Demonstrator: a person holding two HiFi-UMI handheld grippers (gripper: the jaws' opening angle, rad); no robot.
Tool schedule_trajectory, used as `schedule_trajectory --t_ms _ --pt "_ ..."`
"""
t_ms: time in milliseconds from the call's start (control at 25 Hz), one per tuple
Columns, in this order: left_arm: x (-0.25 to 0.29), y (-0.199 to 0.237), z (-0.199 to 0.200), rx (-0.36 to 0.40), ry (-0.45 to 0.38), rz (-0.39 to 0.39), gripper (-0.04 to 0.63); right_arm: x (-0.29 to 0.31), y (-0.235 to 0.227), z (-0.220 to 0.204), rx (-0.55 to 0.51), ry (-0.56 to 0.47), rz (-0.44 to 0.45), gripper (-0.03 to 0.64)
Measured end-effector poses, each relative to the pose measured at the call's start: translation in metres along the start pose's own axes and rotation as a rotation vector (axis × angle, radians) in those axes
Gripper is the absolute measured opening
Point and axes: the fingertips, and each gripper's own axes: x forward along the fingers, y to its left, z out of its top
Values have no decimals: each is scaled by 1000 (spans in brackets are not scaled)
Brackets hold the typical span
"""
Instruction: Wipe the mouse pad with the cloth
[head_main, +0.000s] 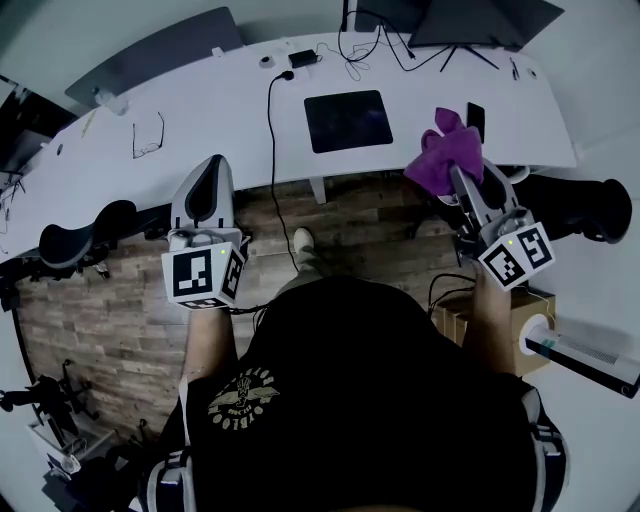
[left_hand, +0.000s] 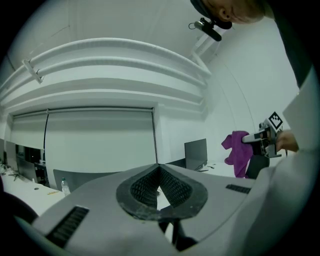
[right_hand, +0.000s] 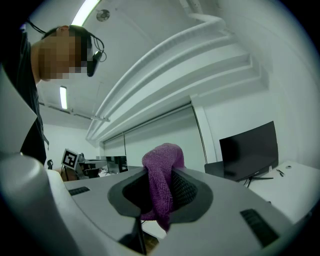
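Note:
The black mouse pad (head_main: 348, 121) lies flat near the middle of the white curved desk (head_main: 200, 110). A purple cloth (head_main: 445, 150) hangs bunched in the air over the desk's front edge, right of the pad. My right gripper (head_main: 462, 175) is shut on it; in the right gripper view the cloth (right_hand: 161, 170) fills the right gripper (right_hand: 160, 192) between the pads and drapes downward. My left gripper (head_main: 214, 162) is held above the floor in front of the desk, left of the pad, shut with nothing in it. From the left gripper (left_hand: 159, 186) the cloth (left_hand: 237, 152) shows at the right.
A black cable (head_main: 271, 130) runs across the desk down to the wooden floor. Glasses (head_main: 147, 135) lie at the left, a phone (head_main: 475, 117) right of the pad, a monitor stand (head_main: 470, 25) behind. Office chairs (head_main: 80, 240) (head_main: 585, 208) flank me. A cardboard box (head_main: 515, 320) sits at the right.

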Motion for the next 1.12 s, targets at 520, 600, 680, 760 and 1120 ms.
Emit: schedule_trajectory --t_ms 520,600,680,760,1120 --pt "67 38 -7 -10 6 -43 2 58 -16 7 -17 20 -34 86" --pt "78 41 -11 -16 16 -54 2 66 -21 7 -14 20 -47 86" --pt "88 42 -17 -16 31 -72 2 73 -26 8 -11 0 -68 86" --pt "100 46 -19 -13 39 -86 2 80 -31 11 -12 -38 -91 86" --pt "153 74 -7 -23 -9 -154 2 115 -31 39 -68 -90 -144 86"
